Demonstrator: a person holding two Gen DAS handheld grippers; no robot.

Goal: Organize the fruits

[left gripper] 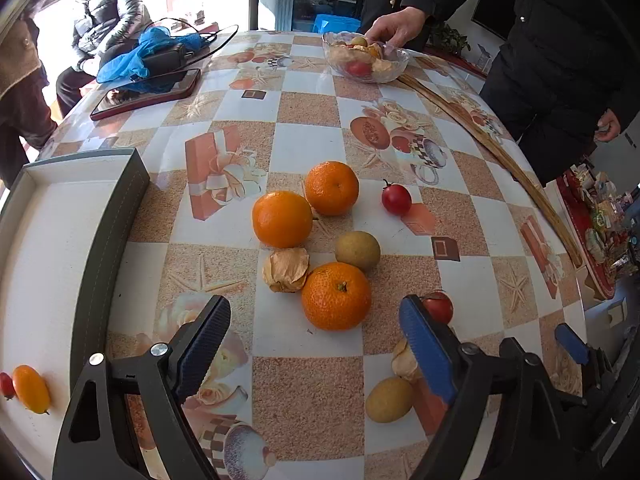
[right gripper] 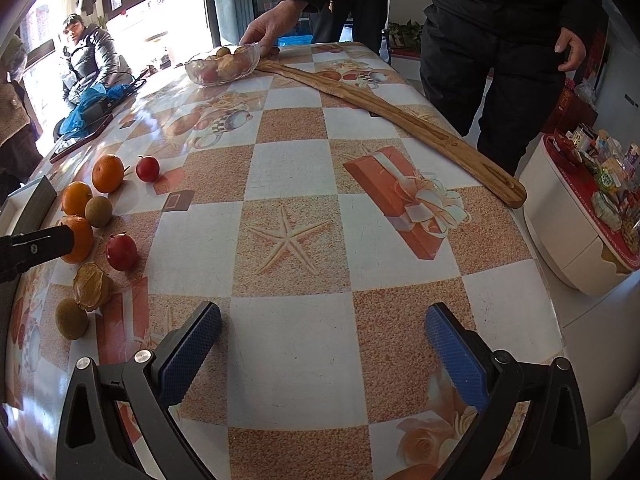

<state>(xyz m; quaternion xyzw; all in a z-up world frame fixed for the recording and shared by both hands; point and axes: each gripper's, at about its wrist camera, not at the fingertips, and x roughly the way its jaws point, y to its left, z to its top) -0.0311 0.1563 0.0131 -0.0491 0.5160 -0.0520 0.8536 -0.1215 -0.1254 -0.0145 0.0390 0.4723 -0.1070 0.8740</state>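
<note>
A: Left gripper (left gripper: pixel 316 344)?
B: Jaws spread wide, nothing between the pads. It hangs over the table (left gripper: pixel 304 104), tilted down. The nearest orange (left gripper: pixel 336 295) lies just beyond the gap, not touched.

A: Right gripper (right gripper: pixel 323 342)?
B: Also wide apart, empty, over bare checkered cloth. No fruit near it.

A: Fruit layout, left wrist view?
B: A cluster mid-table. Two more oranges sit farther back: the left orange (left gripper: pixel 282 219) and the far orange (left gripper: pixel 331 187), touching or nearly so. A papery husk fruit (left gripper: pixel 286 265) sits just left of the nearest orange. A brownish-green round fruit (left gripper: pixel 357 251) is just behind that orange on the right. A red tomato (left gripper: pixel 396 199) sits apart on the right. A second tomato (left gripper: pixel 440 306) is partly hidden behind the right finger. Near that finger lie another green fruit (left gripper: pixel 389 399) and a second husk (left gripper: pixel 404 362).

A: Anything sorted?
B: A white tray with a dark rim (left gripper: pixel 120 216) is at the left. A small yellow-orange oval fruit (left gripper: pixel 31 389) lies inside, with a small red fruit (left gripper: pixel 6 385) touching it at the frame edge.

A: Background?
B: A glass bowl (left gripper: pixel 366 58) of fruit stands at the far edge, with a person's hand (left gripper: pixel 394 26) on its rim. A long wooden stick (right gripper: pixel 392 112) lies along the right side. A phone (left gripper: pixel 146 94) and a blue bag (left gripper: pixel 138 58) are far left.
</note>
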